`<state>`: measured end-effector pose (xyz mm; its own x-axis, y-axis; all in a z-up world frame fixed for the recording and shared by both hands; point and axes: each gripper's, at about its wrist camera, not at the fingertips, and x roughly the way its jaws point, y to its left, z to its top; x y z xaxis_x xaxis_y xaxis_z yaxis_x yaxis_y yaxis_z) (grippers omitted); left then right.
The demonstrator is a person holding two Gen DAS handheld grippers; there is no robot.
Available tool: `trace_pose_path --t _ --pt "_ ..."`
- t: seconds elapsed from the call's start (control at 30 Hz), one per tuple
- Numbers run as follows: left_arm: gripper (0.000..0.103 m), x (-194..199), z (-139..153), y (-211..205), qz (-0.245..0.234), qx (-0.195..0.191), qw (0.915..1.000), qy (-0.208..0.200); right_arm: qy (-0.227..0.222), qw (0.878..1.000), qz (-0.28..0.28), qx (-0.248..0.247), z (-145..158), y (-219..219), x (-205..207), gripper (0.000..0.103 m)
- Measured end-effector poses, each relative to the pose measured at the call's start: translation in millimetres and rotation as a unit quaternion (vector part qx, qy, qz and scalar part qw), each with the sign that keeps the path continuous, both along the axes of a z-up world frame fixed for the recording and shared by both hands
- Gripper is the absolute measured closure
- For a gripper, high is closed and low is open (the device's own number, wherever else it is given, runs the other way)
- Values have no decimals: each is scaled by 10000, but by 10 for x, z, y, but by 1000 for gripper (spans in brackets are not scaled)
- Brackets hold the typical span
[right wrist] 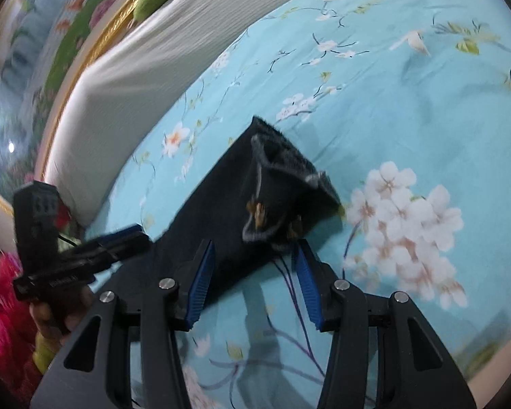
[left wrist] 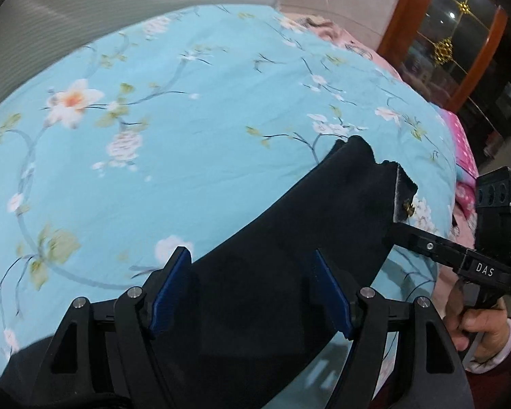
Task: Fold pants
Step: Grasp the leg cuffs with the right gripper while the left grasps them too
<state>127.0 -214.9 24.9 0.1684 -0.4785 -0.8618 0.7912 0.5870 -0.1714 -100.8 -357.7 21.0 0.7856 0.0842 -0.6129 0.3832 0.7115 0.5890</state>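
Observation:
Dark navy pants lie flat on a light blue floral bedspread, one end with a fuzzy hem at the far right. My left gripper is open, its blue-padded fingers spread just above the cloth. In the right wrist view the pants show an open end with gold details. My right gripper is open right at the pants' near edge, holding nothing. It also shows in the left wrist view, at the pants' right edge.
A grey-white ribbed cushion or headboard runs along the far side of the bed. Pink bedding lies at the right edge. A wooden glass-door cabinet stands beyond. A framed floral picture is on the left.

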Motion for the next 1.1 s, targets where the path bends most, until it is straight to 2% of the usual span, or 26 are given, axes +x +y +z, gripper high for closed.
trace_pose_path --t 0.07,0.1,0.13,0.17,0.4,0.6,0.63,0.67,0.77,0.9,1.1 --pt "29 30 -26 -124 -92 2 9999 94 -117 9998 -54 149 -30 -29 49 55" --pt "29 30 -34 -174 -128 13 9998 118 -112 9998 -32 151 -38 -32 76 66" --pt "29 35 -46 -262 -217 41 9997 141 -36 9999 -12 120 -55 -47 104 87" --pt "29 34 -52 -311 -264 59 9995 148 -29 9999 -5 147 -69 -70 104 91" --pt "29 73 -284 -907 -826 329 9940 643 -348 9991 -11 256 -53 -233 -84 93" --pt "31 33 -342 -1260 -1335 383 9869 816 -420 9986 28 306 -64 -259 -116 93" --pt "33 33 -354 -1304 -1410 394 9856 842 -421 9986 36 305 -69 -260 -124 93" --pt "40 29 -353 -1326 -1453 379 9851 843 -413 9987 47 292 -76 -261 -130 93" --pt "68 -10 -312 -1359 -1647 157 9818 928 -449 9985 90 306 -95 -270 -121 93" --pt "88 -53 -249 -1290 -1572 -16 9849 727 -449 9985 155 261 -92 -268 -132 93" --pt "92 -141 124 -975 -1490 -474 9870 378 -723 9960 509 130 125 -138 -98 93"
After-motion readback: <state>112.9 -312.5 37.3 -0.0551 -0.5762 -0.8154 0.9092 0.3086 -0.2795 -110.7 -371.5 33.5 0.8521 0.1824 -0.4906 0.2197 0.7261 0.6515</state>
